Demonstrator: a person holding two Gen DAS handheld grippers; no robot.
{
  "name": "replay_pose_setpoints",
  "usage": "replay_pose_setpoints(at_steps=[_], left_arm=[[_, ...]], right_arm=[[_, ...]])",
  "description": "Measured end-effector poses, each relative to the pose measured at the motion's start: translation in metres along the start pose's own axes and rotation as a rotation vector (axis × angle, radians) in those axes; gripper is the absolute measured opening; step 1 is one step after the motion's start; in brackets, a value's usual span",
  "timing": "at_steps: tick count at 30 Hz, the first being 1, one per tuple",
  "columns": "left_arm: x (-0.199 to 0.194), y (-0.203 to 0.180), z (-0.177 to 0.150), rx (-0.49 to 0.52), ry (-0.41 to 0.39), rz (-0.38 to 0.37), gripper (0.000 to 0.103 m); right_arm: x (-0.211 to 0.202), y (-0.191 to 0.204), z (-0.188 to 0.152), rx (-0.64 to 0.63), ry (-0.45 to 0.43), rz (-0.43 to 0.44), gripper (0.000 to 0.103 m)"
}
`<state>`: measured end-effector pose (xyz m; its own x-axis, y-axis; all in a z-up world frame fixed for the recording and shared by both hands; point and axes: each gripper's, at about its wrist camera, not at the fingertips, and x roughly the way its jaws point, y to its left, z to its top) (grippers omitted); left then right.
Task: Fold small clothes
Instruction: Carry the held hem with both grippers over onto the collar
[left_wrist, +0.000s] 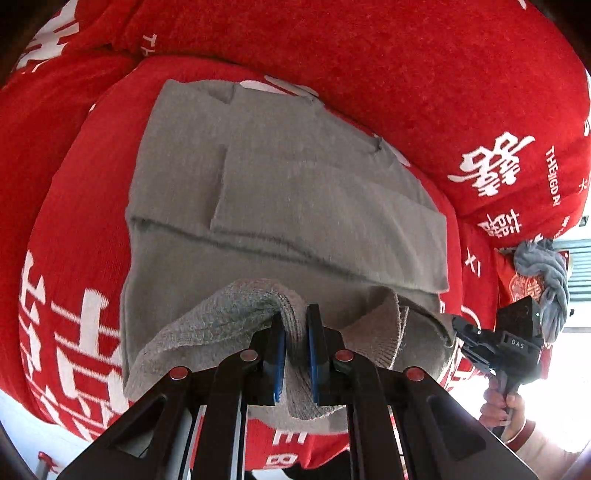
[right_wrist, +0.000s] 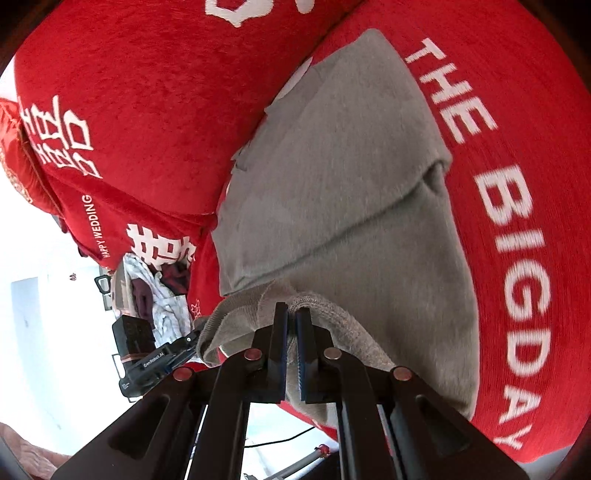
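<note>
Left tool (left_wrist: 296, 328), bottom centre of the left view: blue pads clenched on the ribbed hem of a grey sweater (left_wrist: 280, 192). Right tool (right_wrist: 291, 325), bottom centre of the right view: likewise clenched on the same hem, further along its edge. Hem raised and curled between the two tools; the rest of the sweater lies flat beyond them, filling mid-frame, sleeves folded across the body. Sweater rests on a red cover (left_wrist: 66, 206) with white lettering, which bulges into a cushion-like roll (left_wrist: 406, 74) across the top. Lower right of the left view: the right tool seen from outside, gripped by a hand (left_wrist: 500, 404). Left of the right view: a heap of mixed clothes (right_wrist: 155, 291).
</note>
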<state>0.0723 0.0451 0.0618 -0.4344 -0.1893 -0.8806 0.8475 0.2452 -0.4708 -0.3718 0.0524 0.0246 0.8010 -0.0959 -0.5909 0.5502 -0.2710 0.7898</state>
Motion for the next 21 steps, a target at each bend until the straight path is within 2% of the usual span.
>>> replay_pose_setpoints(at_steps=[9, 13, 18, 21], left_arm=[[0.022, 0.013, 0.017, -0.003, 0.039, -0.036, 0.012], [0.017, 0.013, 0.028, 0.01, 0.046, -0.061, 0.012], [-0.006, 0.005, 0.05, 0.036, 0.001, -0.093, 0.012], [-0.017, 0.0, 0.074, 0.041, -0.054, -0.11, 0.012]], right_arm=[[0.017, -0.003, 0.018, 0.037, -0.036, -0.03, 0.005], [0.017, 0.005, 0.018, 0.045, -0.072, -0.035, 0.005], [0.006, 0.027, 0.03, 0.047, -0.141, 0.005, 0.005], [0.0, 0.043, 0.054, 0.031, -0.184, 0.031, 0.005]])
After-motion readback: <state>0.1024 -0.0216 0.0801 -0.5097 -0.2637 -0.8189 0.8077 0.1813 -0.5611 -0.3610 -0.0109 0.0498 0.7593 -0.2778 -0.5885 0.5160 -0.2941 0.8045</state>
